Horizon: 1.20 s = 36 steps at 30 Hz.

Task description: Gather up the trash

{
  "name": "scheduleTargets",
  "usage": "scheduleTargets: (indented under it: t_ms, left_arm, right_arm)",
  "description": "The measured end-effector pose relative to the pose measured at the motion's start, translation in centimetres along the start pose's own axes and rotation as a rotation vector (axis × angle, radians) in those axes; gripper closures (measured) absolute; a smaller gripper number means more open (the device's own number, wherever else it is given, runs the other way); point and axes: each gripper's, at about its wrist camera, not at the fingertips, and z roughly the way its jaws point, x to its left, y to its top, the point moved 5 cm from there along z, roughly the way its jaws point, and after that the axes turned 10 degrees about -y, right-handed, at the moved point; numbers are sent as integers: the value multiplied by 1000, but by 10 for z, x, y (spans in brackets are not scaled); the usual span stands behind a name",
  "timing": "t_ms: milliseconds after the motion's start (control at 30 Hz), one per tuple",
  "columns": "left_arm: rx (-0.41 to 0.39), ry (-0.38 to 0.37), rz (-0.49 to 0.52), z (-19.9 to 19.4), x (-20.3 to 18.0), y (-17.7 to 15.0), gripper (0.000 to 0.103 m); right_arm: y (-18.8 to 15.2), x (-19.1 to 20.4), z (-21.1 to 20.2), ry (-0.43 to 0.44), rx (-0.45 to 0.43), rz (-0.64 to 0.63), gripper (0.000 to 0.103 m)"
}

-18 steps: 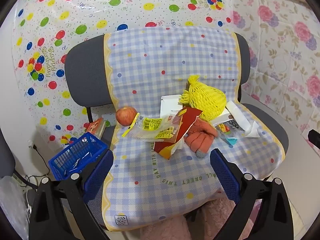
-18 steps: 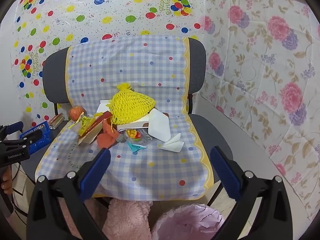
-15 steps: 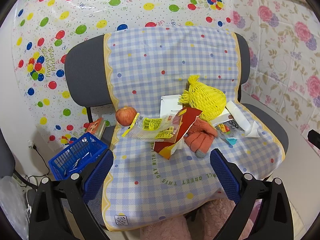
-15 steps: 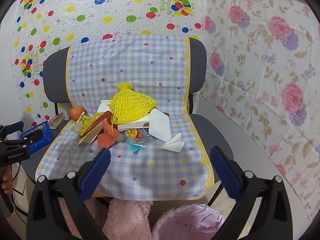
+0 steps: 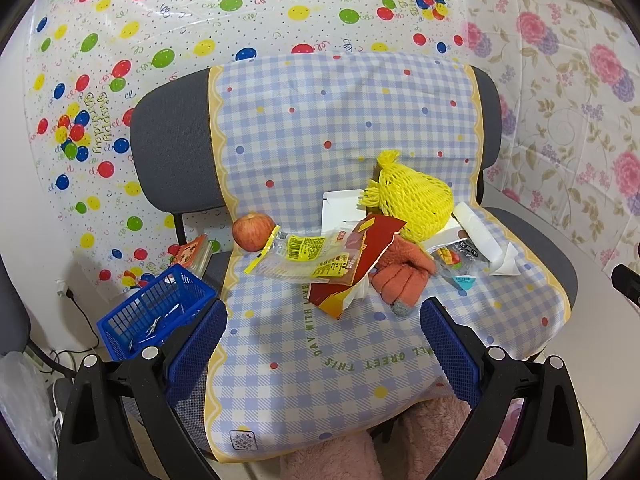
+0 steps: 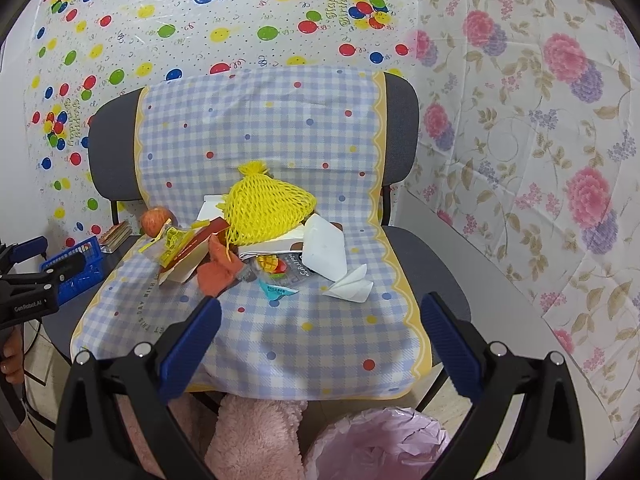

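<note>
Left gripper [image 5: 323, 322] and right gripper [image 6: 320, 320] both hover in front of the chair [image 5: 172, 160], jaws spread wide, nothing held. Trash is piled mid-seat on the checkered cloth [image 5: 320, 360]: yellow snack wrapper [image 5: 304, 258] overlapping the red packet [image 5: 352, 268], yellow net bag [image 5: 412, 200] behind them, crumpled white paper [image 6: 352, 284] on the right side. Pink-lined bin [image 6: 380, 444] sits below the seat's front edge in the right wrist view; an apple [image 5: 253, 231] touches the wrapper's left end.

The chair cover [image 5: 320, 128] looks like smooth, slightly shiny plastic sheet. Yellow net bag [image 5: 412, 204] is foam mesh, I think. Snack wrapper [image 5: 304, 258] is glossy film, the orange glove [image 5: 400, 280] fuzzy knit, the basket [image 5: 156, 316] hard plastic.
</note>
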Motion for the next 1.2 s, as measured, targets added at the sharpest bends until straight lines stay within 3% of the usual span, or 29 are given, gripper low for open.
scheduleTargets:
  t_ms: [600, 733, 1100, 1200]
  left_arm:
    - [2, 0, -1, 0, 0, 1, 7]
    - [4, 3, -1, 1, 1, 1, 7]
    - [29, -33, -9, 23, 1, -3, 7]
    - [54, -50, -15, 36, 0, -2, 7]
  right_arm:
    - [1, 5, 2, -28, -21, -61, 6]
    - [-1, 6, 6, 26, -26, 12, 6]
    - [-5, 7, 45, 26, -14, 7, 6]
    - [-3, 4, 56, 60, -70, 47, 6]
